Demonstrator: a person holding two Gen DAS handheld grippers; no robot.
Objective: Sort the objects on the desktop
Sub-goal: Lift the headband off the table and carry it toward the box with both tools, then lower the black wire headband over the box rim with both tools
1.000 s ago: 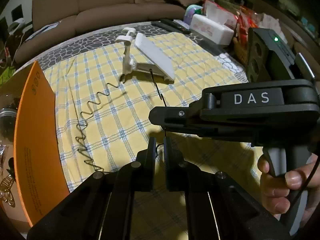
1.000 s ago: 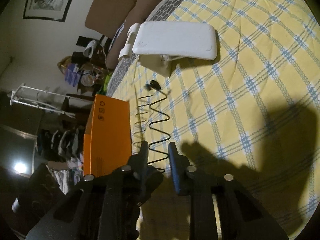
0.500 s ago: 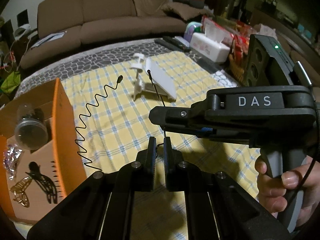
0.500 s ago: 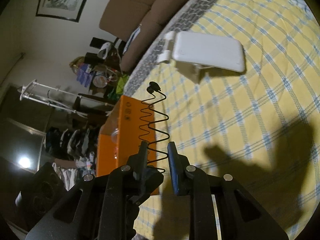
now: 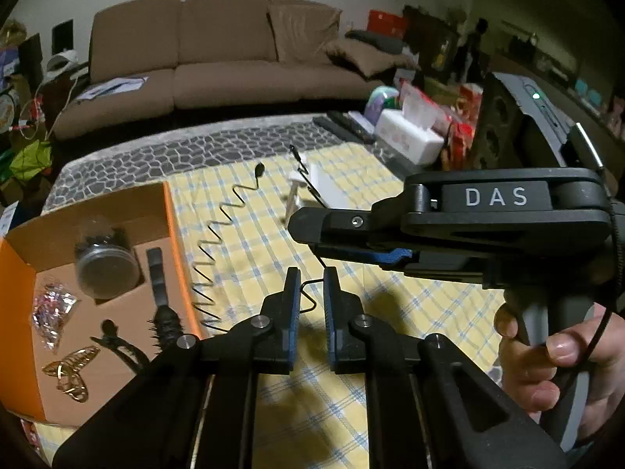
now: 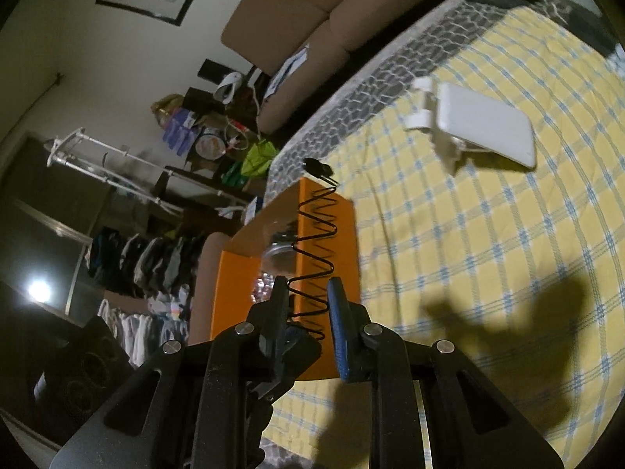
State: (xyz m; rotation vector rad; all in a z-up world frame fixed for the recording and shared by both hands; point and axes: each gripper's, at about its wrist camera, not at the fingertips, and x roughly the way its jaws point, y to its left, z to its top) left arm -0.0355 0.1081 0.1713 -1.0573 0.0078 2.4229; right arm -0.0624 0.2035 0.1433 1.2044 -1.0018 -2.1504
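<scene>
Both grippers were clamped on one thing, a black zigzag wire headband (image 5: 218, 250) held in the air above the yellow checked tablecloth (image 5: 390, 305). The left gripper (image 5: 311, 285) had its fingers drawn nearly together on the thin wire near one end, and the right gripper (image 6: 308, 305) pinched the wavy stretch of the same headband, which rose from its fingers to a black tip. In the left wrist view the right gripper crossed from the right, gripped by a hand (image 5: 562, 355). The step in hand looked like carrying the headband to the orange cardboard box (image 5: 172, 230) at the left, which already held a dark-lidded jar (image 5: 103, 269), a round hairbrush (image 5: 160, 297), a gold butterfly clip (image 5: 72, 371) and a black claw clip (image 5: 117, 342) (hair things, apparently). The next move probably called for both hands to travel left together, bring the springy wire over the box's near wall, then part the fingers so it dropped inside without snagging. A white stand (image 6: 480, 133) lay on the far cloth, unsorted. The only legible writing was "DAS" on the right gripper's body; the tissue box (image 5: 410, 136) at the far right bore nothing readable.
</scene>
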